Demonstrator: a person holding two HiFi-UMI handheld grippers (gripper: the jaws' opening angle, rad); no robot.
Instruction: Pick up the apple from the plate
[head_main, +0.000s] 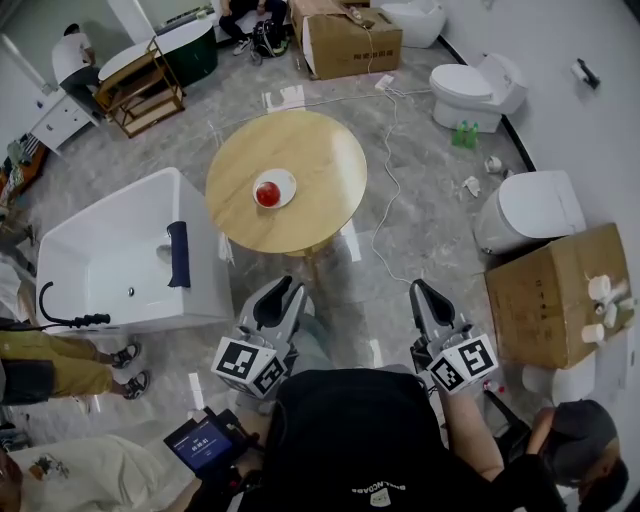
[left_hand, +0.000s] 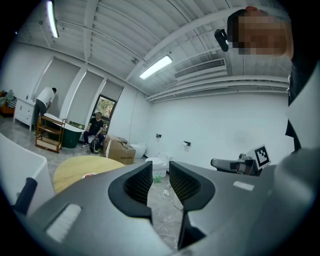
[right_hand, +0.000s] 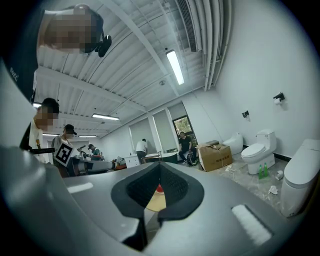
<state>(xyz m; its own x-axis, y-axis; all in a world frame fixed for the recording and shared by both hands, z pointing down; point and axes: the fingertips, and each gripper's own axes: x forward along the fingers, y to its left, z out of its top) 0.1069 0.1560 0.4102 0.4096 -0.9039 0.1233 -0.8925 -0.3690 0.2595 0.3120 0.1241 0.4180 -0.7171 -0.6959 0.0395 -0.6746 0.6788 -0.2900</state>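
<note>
A red apple (head_main: 267, 194) lies on a small white plate (head_main: 283, 180), left of centre on a round wooden table (head_main: 320, 150). Both grippers hang short of the table's near edge, pointing toward it. My left gripper (head_main: 291, 289) (left_hand: 160, 169) is open by a narrow gap with nothing between its pads. My right gripper (head_main: 417, 288) (right_hand: 159, 168) has its tips together. Through the slot below those tips, the right gripper view shows a sliver of the table (right_hand: 156, 201) and the apple (right_hand: 159, 189) far off.
A white bathtub (head_main: 110, 250) stands left of the table. Two toilets (head_main: 475, 90) (head_main: 535, 210) and a cardboard box (head_main: 555, 295) are on the right. A white cable (head_main: 390, 190) runs along the floor past the table's right side. People stand at the left edge.
</note>
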